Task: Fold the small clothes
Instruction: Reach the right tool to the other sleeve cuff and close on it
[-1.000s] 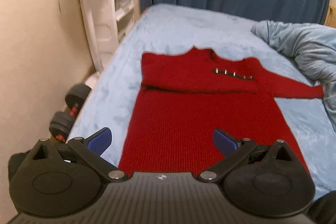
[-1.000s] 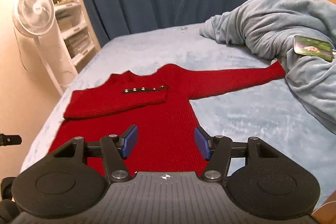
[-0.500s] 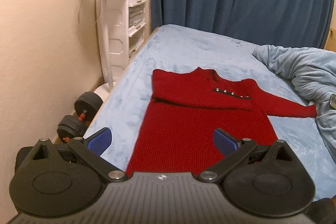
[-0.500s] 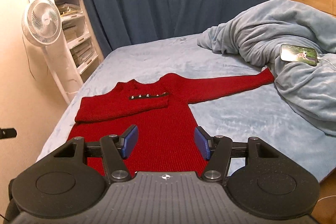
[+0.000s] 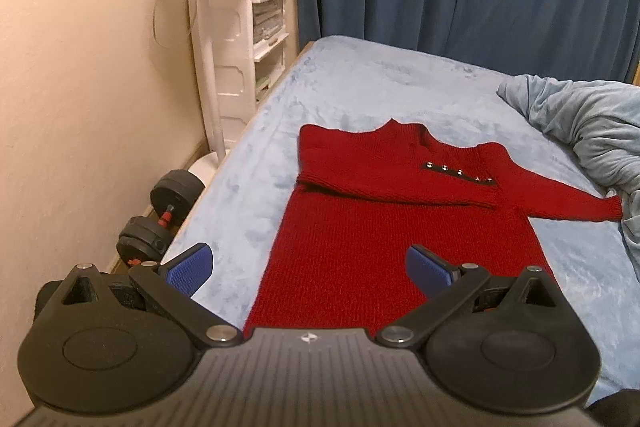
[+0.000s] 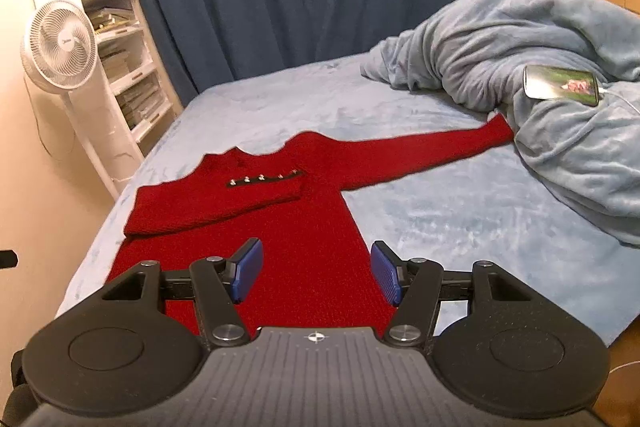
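One red knit sweater (image 6: 280, 227) flat on the light-blue bed (image 6: 440, 219), body running 6-to-12 from both claws. One sleeve folded across the chest, the other (image 6: 420, 151) stretched toward 2 o'clock, nearer the right claw (image 6: 316, 275). Left claw (image 5: 308, 269) wide open, right open; both empty.

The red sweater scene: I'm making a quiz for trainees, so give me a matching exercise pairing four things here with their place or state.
Things:
1. sweater's right sleeve
2. sweater's left sleeve
3. phone
4. dumbbells

Places or states:
a. on the floor beside the bed
b. folded across the chest
c. lying on the rumpled blanket
d. stretched out toward the blanket

Pairs: 1-d, 2-b, 3-c, 4-a
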Demonstrator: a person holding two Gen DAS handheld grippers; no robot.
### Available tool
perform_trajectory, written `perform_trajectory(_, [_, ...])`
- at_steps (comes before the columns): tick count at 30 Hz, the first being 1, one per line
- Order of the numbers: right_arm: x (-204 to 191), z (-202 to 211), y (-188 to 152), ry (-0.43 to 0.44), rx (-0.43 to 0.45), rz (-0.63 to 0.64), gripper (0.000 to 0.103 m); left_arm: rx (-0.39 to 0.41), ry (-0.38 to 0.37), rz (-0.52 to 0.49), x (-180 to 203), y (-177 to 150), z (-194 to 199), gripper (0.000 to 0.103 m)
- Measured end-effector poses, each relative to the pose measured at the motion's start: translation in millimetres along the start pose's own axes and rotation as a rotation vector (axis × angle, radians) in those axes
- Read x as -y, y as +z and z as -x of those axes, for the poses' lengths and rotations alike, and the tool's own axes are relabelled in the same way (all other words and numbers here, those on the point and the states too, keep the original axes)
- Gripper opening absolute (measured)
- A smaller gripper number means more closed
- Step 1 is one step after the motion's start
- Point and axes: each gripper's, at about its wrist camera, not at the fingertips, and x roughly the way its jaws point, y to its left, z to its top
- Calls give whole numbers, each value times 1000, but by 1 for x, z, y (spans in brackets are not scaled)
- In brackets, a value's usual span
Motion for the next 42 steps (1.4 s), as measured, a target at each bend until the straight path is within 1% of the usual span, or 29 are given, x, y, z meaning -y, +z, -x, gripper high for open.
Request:
perform_trajectory(4, [9,-17,0,-20,-28,-16,62,-20,3,2,10,6,-20,103])
perform_trajectory(7, [21,-31,5,-39,-41,-48,62,-49,-4,-1,20,9,-38,103])
perform_trajectory(10, [38,-50,14,-52,-38,-83,62,-76,-5,-3,30,11,-58,103])
perform_trajectory(13, [62,-78,26,-62,-34,-141,62,-94,0,-1,39,13,-77,103])
perform_trajectory(17, [99,-128,42,-92,-24,-233,62,-114,16,-8,51,19,-104,103])
perform_trajectory(20, [130,-175,50,-141,-27,-298,62,-120,38,-10,59,25,-123,103])
perform_trajectory(23, [163,-221,45,-193,-86,-401,62,-121,65,-7,63,33,-145,103])
perform_trajectory(25, [180,-249,44,-226,-118,-430,62,-123,87,-1,64,38,-159,103])
perform_trajectory(29, [208,-300,59,-298,-105,-454,62,-135,121,5,64,45,-182,103])
perform_trajectory(32, [234,-336,69,-316,-108,-569,61,-147,137,14,63,46,-193,103])
perform_trajectory(34, [243,-351,75,-332,-65,-608,63,-152,144,15,63,45,-198,103])
perform_trajectory(35, [243,-356,79,-336,-52,-598,64,-155,149,8,62,44,-200,103])
perform_trajectory(37, [243,-371,89,-351,-52,-578,65,-161,168,-8,60,40,-207,103])
perform_trajectory(39, [244,-384,97,-362,-49,-579,72,-174,189,-15,57,37,-214,103])
perform_trajectory(42, [251,-403,110,-361,-29,-612,79,-188,207,10,47,35,-220,103])
